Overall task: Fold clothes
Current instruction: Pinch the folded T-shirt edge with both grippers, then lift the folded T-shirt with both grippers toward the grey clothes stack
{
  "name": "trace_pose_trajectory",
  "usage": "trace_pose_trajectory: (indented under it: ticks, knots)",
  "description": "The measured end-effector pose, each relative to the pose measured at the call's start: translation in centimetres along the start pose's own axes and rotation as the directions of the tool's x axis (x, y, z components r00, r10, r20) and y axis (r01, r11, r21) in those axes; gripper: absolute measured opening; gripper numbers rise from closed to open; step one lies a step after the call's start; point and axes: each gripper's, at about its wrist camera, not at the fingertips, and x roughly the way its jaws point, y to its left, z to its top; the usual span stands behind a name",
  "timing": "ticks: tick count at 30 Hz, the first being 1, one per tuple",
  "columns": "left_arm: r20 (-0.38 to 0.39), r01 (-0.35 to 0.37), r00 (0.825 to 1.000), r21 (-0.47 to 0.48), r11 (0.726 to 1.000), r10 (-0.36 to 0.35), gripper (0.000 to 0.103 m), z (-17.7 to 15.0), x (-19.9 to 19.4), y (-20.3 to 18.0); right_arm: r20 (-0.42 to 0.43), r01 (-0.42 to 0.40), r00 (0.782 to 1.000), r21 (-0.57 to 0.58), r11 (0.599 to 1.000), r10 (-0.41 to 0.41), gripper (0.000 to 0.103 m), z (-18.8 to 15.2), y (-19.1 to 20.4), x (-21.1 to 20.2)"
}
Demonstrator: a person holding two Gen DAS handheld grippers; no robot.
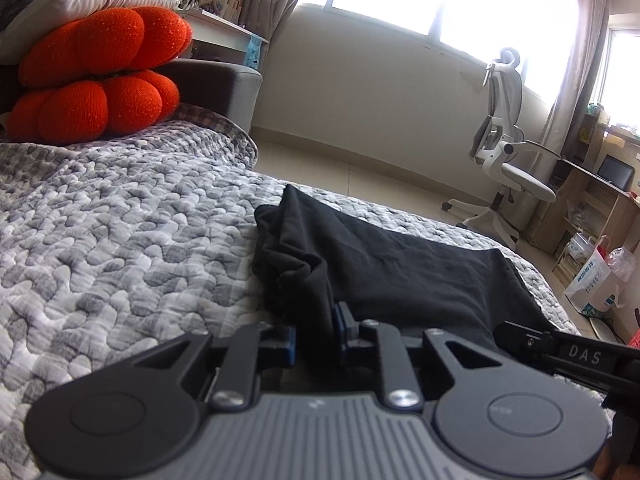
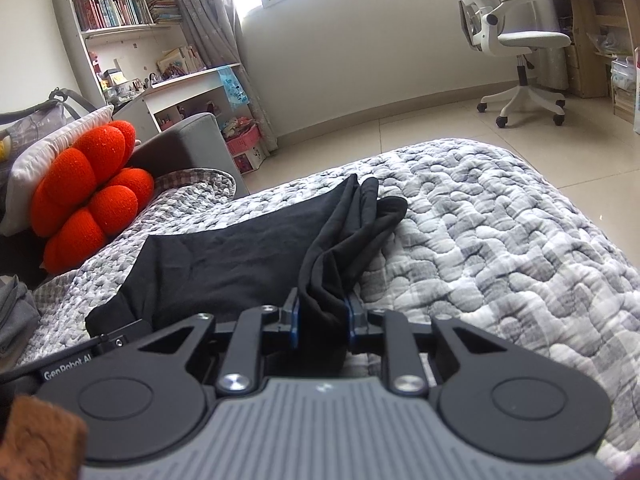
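Gripping black garment (image 1: 400, 264) | left gripper (image 1: 316, 332); right gripper (image 2: 322, 316) | on quilt (image 1: 120, 220)

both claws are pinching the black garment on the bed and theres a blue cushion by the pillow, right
Not quite: the cushion is red, not blue, as the right wrist view shows. The rest holds: the left claw and right claw both pinch the black garment on the bed.

Open quilt (image 2: 500, 216) right of the garment (image 2: 224, 256); orange cushions (image 2: 88, 196) crowd the left.
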Motion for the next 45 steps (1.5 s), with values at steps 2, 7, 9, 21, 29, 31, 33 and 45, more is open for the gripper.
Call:
trace_pose_trajectory:
  ticks: [2, 7, 9, 21, 29, 31, 33, 45]
  knots:
    - [0.000, -0.009, 1.000, 0.011, 1.000, 0.009, 0.018, 0.0, 0.0, -0.2, 0.002, 0.004, 1.000, -0.004, 1.000, -0.004, 0.023, 0.0, 0.1, 0.0]
    - [0.005, -0.040, 0.999, 0.053, 0.998, 0.040, 0.018, 0.0, -0.1, -0.9, 0.015, 0.039, 0.999, -0.048, 0.998, -0.038, 0.023, -0.2, 0.9, -0.1]
    - [0.009, -0.055, 0.998, 0.076, 0.996, 0.054, 0.018, -0.1, -0.2, -1.3, 0.021, 0.055, 0.998, -0.068, 0.996, -0.053, 0.023, -0.3, 1.2, -0.1]
    - [0.027, -0.113, 0.994, 0.212, 0.971, 0.109, 0.011, 0.1, -1.0, -2.8, 0.027, 0.105, 0.994, -0.160, 0.982, -0.102, 0.023, -0.2, 2.4, 0.2]
    - [0.073, -0.171, 0.985, 0.263, 0.950, 0.157, 0.008, 1.2, -2.9, -2.5, 0.056, 0.084, 0.996, -0.237, 0.968, -0.073, 0.017, 0.7, 4.2, -1.0]
    - [0.087, -0.189, 0.981, 0.281, 0.941, 0.171, 0.008, 1.7, -3.8, -2.4, 0.068, 0.080, 0.996, -0.259, 0.963, -0.064, 0.016, 1.0, 5.2, -1.4]
    - [0.107, -0.215, 0.976, 0.303, 0.928, 0.191, 0.008, 2.4, -4.8, -2.2, 0.084, 0.080, 0.995, -0.287, 0.955, -0.058, 0.016, 1.2, 6.4, -1.6]
    - [0.202, -0.431, 0.900, 0.278, 0.858, 0.387, 0.008, 6.1, -13.6, 5.6, 0.069, -0.123, 0.983, -0.455, 0.882, 0.173, 0.012, 0.6, 17.5, -4.1]
